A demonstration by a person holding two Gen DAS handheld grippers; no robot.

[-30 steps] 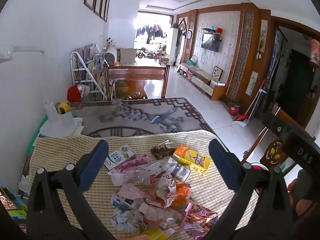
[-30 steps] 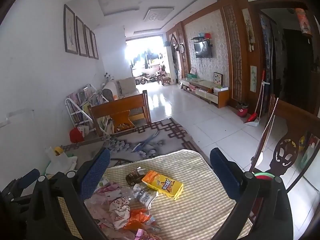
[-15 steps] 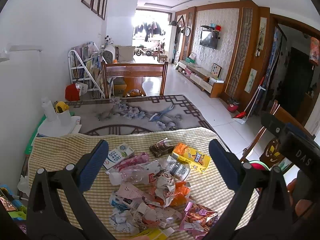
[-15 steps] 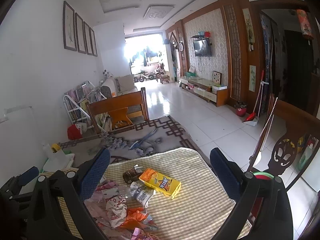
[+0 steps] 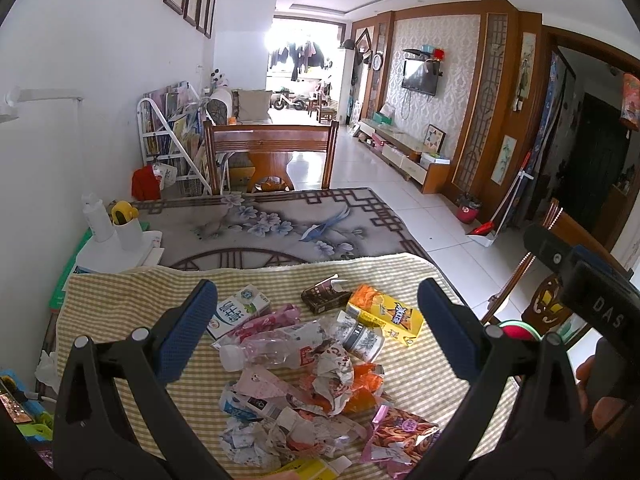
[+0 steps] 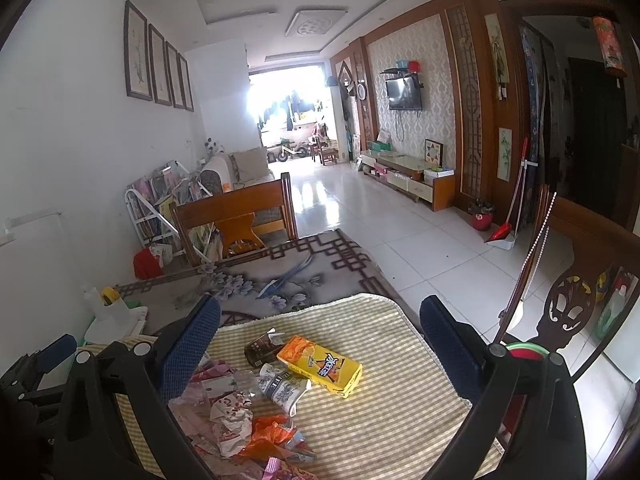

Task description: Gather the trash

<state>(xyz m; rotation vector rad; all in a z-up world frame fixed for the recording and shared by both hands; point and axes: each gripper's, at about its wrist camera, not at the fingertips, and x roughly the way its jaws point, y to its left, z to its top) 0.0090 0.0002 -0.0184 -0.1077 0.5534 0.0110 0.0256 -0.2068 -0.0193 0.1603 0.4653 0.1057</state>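
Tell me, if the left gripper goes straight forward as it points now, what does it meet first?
Probably the crushed clear plastic bottle on top of the trash pile; it lies between the open fingers of the left gripper. Depth is unclear.

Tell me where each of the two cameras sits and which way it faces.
Left wrist: on the left gripper, open above the checked cloth, facing the living room; a fingertip shows lower right.
Right wrist: on the right gripper, open, further right, facing the same room; only its blue-padded fingers show.
Shared: yellow snack box, dark brown carton, wooden chair.
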